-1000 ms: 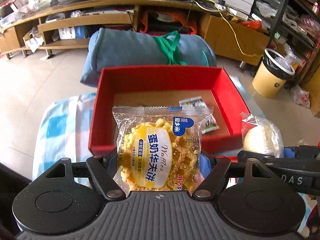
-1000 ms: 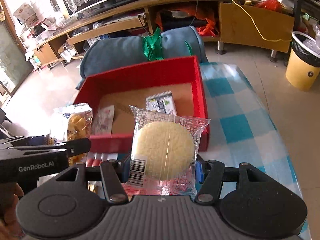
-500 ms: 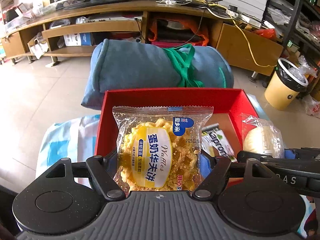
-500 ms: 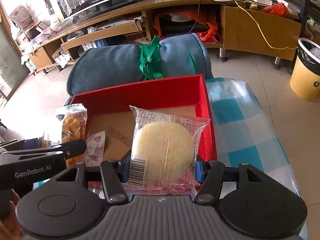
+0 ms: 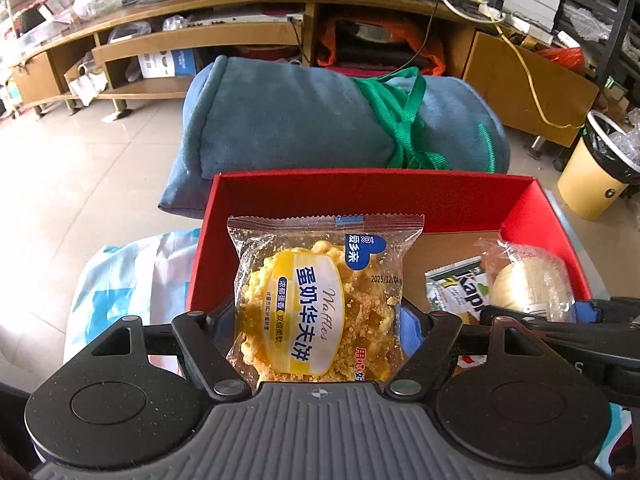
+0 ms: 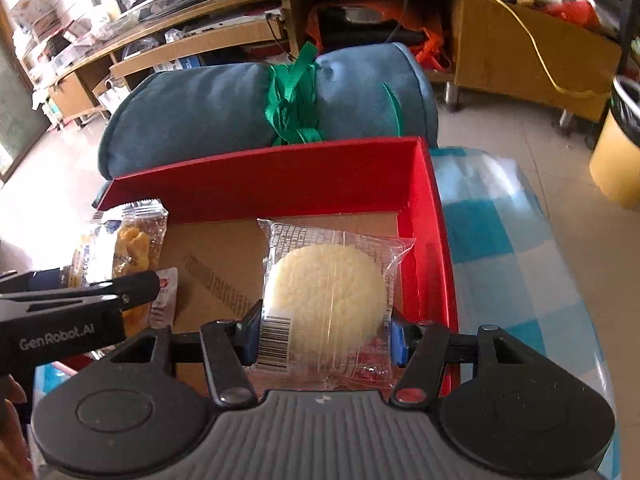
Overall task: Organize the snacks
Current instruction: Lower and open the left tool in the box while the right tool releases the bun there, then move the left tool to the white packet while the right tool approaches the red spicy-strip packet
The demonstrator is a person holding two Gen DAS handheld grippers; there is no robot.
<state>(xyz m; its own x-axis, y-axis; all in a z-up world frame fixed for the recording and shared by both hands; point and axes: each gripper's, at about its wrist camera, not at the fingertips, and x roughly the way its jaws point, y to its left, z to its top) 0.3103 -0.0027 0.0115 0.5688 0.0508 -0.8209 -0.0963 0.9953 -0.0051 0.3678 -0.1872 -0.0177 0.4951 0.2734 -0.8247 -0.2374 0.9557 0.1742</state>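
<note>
Red box (image 5: 372, 196): it sits on your checked tablecloth (image 6: 500, 232), a rolled blue blanket (image 5: 304, 120) behind it.
Left gripper (image 5: 320, 320): you have it clamped on the waffle packet (image 5: 320, 304), above the box's left side.
Right gripper (image 6: 324, 336): you have it clamped on the round pale cake packet (image 6: 324, 296), above the box's right side.
Green sachet (image 5: 456, 292): it lies on the box floor.

The waffle packet (image 5: 320, 312) hides part of the red box (image 5: 360, 196) floor; its lower edge sits behind the claw
</note>
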